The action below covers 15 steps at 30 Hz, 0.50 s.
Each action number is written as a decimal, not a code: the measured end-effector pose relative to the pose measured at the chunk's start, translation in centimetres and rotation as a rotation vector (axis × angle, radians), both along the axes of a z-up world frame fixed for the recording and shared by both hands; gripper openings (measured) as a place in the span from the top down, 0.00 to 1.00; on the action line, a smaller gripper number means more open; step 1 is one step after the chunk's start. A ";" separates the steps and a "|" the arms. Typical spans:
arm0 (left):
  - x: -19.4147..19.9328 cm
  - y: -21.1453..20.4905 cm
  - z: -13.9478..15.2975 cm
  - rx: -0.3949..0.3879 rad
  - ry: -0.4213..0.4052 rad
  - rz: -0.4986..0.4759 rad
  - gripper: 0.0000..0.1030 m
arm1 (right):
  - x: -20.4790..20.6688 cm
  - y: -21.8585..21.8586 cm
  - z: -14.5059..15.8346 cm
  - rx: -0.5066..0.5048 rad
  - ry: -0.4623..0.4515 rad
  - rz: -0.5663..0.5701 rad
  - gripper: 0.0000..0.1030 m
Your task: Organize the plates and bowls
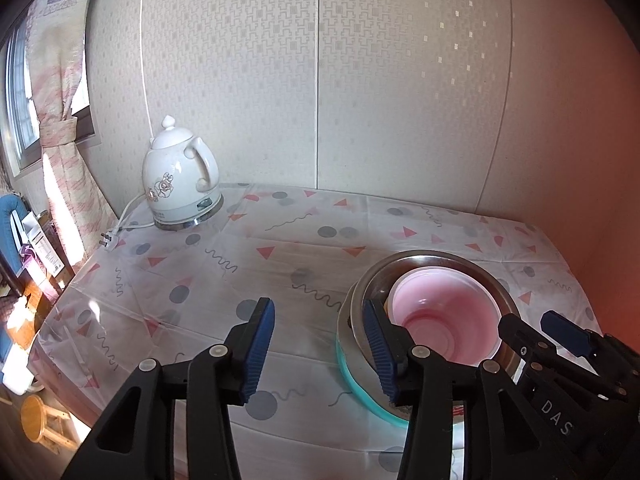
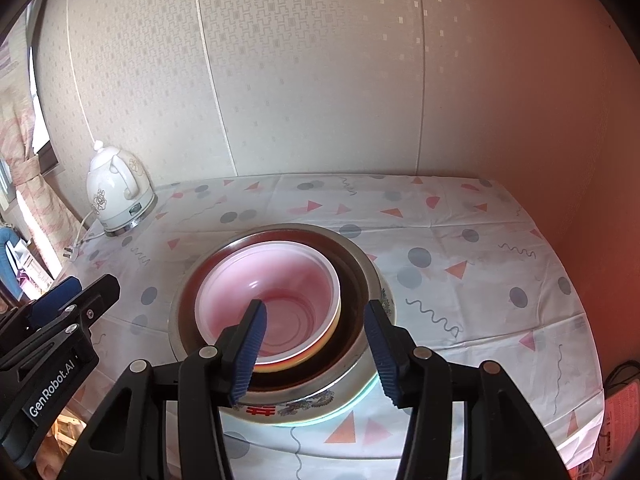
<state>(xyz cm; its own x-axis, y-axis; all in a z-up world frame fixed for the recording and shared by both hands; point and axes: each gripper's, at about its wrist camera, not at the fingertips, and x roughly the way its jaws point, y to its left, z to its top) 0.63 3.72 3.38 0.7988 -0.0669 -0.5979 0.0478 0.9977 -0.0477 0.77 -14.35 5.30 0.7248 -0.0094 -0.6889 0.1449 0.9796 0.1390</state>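
I am holding both sets of jaws spread and empty: right gripper (image 2: 314,344) straddling the nested stack's near rim, left gripper (image 1: 320,348) beside it. Pink bowl (image 2: 280,292) is sitting inside steel bowl (image 2: 356,280), plates (image 2: 304,410) beneath. Stacking looks finished; only the kettle (image 2: 118,196) stands beyond on the surface (image 2: 460,216).

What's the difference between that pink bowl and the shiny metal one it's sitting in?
The pink bowl is pale, matte, plastic-looking; the metal bowl is shiny and reflective. The pink bowl is narrower and nests inside the metal bowl, whose wider rim rings it. The pink bowl is the innermost of the stack; the metal bowl rests on plates beneath. Both are round, upright, and look empty.
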 end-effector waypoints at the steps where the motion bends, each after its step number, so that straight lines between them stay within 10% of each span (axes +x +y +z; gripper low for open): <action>1: 0.0 0.0 0.0 0.002 -0.001 -0.001 0.54 | 0.0 0.0 0.0 0.001 0.000 0.000 0.50; 15: -0.1 -0.3 -0.1 0.005 0.005 -0.001 0.52 | 0.0 0.2 -0.1 0.007 0.004 0.008 0.50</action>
<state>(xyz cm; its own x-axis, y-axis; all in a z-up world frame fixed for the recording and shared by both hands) 0.56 3.46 3.26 0.7958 -0.0644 -0.6022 0.0483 0.9979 -0.0428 0.75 -14.20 5.19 0.7220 0.0006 -0.6919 0.1380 0.9798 0.1449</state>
